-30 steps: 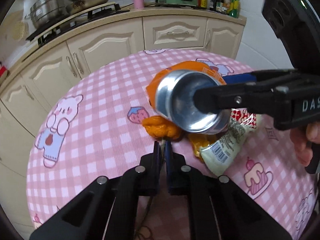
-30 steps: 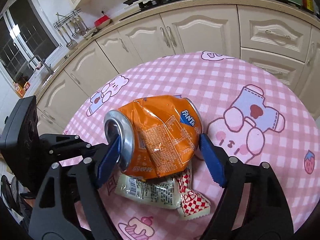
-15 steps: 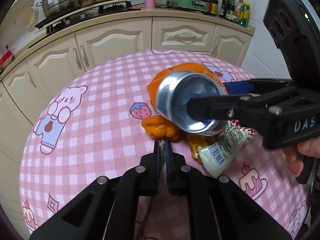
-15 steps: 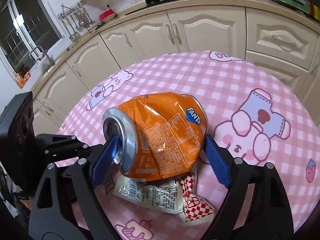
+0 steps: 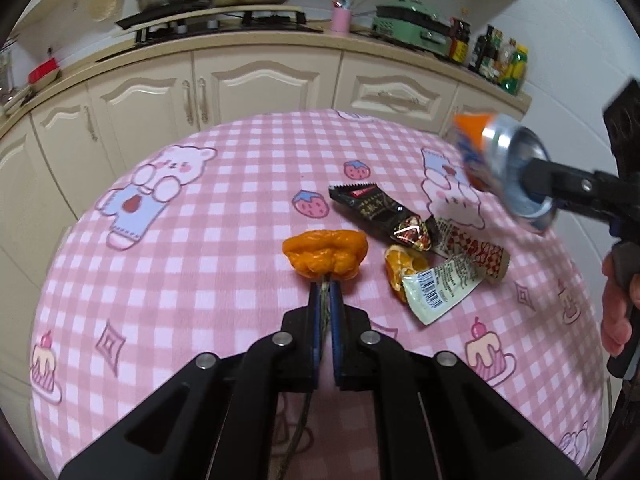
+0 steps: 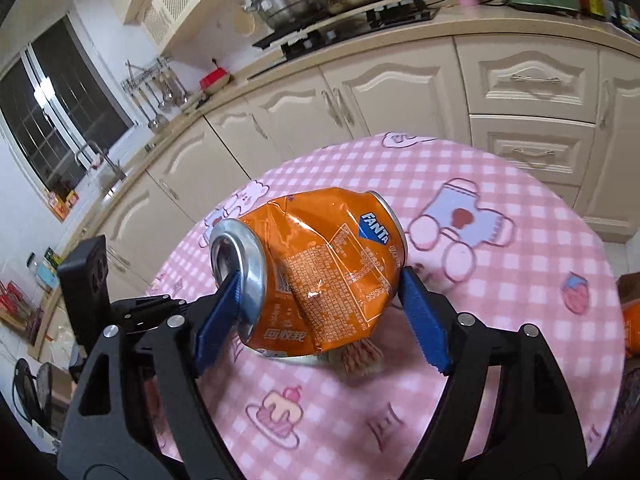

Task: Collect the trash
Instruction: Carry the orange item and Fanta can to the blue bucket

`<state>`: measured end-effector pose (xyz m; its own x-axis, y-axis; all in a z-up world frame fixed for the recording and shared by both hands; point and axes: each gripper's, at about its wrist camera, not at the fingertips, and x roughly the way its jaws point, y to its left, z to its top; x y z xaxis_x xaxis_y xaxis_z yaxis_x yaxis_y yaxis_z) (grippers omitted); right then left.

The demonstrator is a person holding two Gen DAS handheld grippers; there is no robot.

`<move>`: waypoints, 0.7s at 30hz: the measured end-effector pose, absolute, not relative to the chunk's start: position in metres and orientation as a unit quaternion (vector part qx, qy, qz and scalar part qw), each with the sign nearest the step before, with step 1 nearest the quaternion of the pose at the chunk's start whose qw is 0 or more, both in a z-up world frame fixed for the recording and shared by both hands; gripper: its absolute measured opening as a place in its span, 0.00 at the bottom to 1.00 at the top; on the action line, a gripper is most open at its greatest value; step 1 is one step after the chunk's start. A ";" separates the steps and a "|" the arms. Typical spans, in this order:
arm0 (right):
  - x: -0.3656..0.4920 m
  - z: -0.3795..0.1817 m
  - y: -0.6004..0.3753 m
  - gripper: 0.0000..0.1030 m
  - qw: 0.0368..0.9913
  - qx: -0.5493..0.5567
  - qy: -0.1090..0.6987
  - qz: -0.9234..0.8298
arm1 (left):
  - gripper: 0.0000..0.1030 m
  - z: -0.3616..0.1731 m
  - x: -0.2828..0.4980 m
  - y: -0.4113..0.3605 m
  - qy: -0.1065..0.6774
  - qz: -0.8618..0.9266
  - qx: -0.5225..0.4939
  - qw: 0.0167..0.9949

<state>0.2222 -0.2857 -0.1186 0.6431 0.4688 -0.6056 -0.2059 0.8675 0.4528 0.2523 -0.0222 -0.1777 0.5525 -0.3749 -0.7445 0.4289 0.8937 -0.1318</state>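
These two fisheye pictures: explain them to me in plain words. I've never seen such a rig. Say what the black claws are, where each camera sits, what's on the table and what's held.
No robot here: a person holds a two-finger claw in each hand, each carrying a forward-looking camera. The left gripper, seen from its own camera, is shut on something thin; what, I cannot tell. Ahead on the pink checked tablecloth lie an orange peel, a dark wrapper, a white wrapper and a red-checked wrapper. The right gripper clamps a crushed Fanta can end to end above the table.
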 end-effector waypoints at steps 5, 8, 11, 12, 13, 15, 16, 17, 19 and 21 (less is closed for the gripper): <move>0.196 -0.108 -0.307 0.75 0.896 0.190 0.358 0.183 | 0.05 -0.159 0.231 -0.016 0.389 -0.216 0.017 0.896; 0.179 -0.101 -0.320 0.75 0.899 0.202 0.344 0.180 | 0.05 -0.145 0.215 -0.016 0.369 -0.213 0.010 0.904; 0.161 -0.092 -0.337 0.75 0.903 0.215 0.327 0.179 | 0.05 -0.131 0.199 -0.018 0.351 -0.214 -0.001 0.912; 0.155 -0.089 -0.341 0.75 0.904 0.218 0.322 0.177 | 0.05 -0.127 0.195 -0.020 0.346 -0.213 -0.002 0.914; 0.150 -0.086 -0.345 0.75 0.906 0.219 0.316 0.174 | 0.05 -0.121 0.188 -0.023 0.340 -0.212 -0.003 0.916; 0.136 -0.080 -0.357 0.75 0.910 0.226 0.303 0.172 | 0.05 -0.114 0.180 -0.028 0.332 -0.217 -0.006 0.918; 0.129 -0.077 -0.365 0.75 0.912 0.228 0.296 0.167 | 0.05 -0.110 0.174 -0.033 0.327 -0.218 -0.003 0.920; 0.122 -0.075 -0.371 0.75 0.914 0.230 0.291 0.163 | 0.05 -0.107 0.169 -0.037 0.323 -0.220 -0.001 0.920; 0.111 -0.073 -0.383 0.75 0.916 0.238 0.283 0.157 | 0.05 -0.101 0.160 -0.047 0.319 -0.231 -0.006 0.919; 0.097 -0.072 -0.400 0.75 0.919 0.245 0.273 0.143 | 0.05 -0.096 0.151 -0.059 0.313 -0.237 -0.004 0.920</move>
<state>0.0966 -0.4001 -0.0724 0.8102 0.3963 -0.4320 -0.1285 0.8391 0.5286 0.1515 -0.0585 -0.0965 0.6918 -0.4387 -0.5735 0.4342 0.8874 -0.1551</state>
